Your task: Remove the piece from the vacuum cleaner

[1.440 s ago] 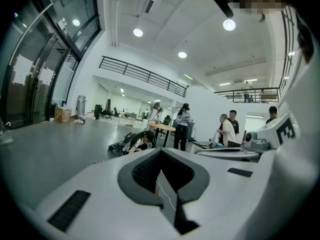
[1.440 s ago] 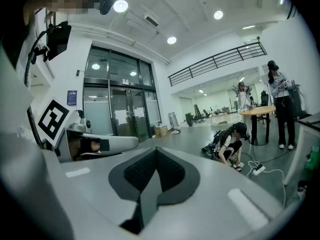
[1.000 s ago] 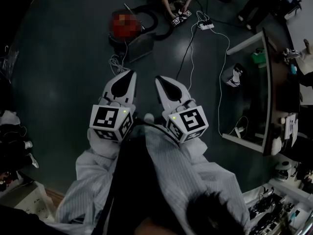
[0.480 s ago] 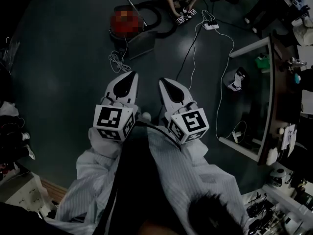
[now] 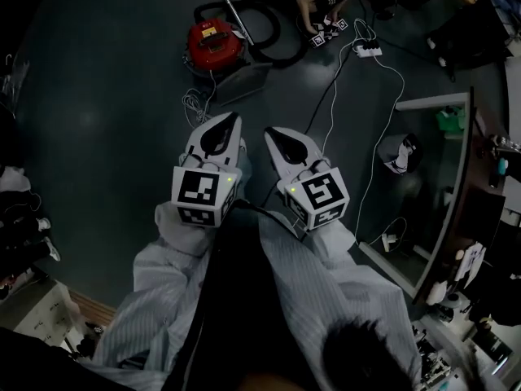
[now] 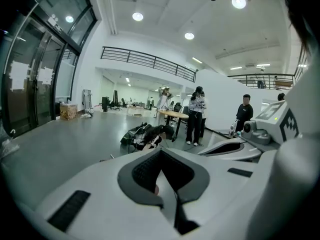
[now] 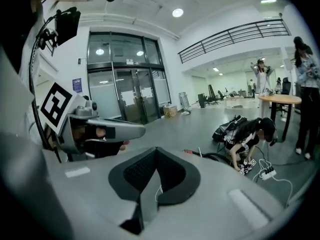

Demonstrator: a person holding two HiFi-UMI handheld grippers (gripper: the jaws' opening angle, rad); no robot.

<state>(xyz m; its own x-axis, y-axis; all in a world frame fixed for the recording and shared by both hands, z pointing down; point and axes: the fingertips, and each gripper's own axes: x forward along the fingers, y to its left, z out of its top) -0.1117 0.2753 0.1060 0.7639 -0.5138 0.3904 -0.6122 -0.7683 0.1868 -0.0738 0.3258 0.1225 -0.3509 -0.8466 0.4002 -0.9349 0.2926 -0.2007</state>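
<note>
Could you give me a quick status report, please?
Left gripper and right gripper both shut, empty. Red vacuum cleaner on the floor ahead, untouched. Coiled white cable lies between it and the grippers.

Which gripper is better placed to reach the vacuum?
Probably left: the red vacuum cleaner sits ahead, nearer the left gripper than the right gripper. Both are shut and empty.

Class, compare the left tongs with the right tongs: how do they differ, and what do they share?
In the head view, the left tongs lean right at the tip, while the right tongs lean left. The left tongs' tip lies nearer the red vacuum cleaner than the right tongs' tip. The left tongs' marker cube bears a different pattern from the right tongs' marker cube. Both are white, shut, empty and apart from the vacuum cleaner.
</note>
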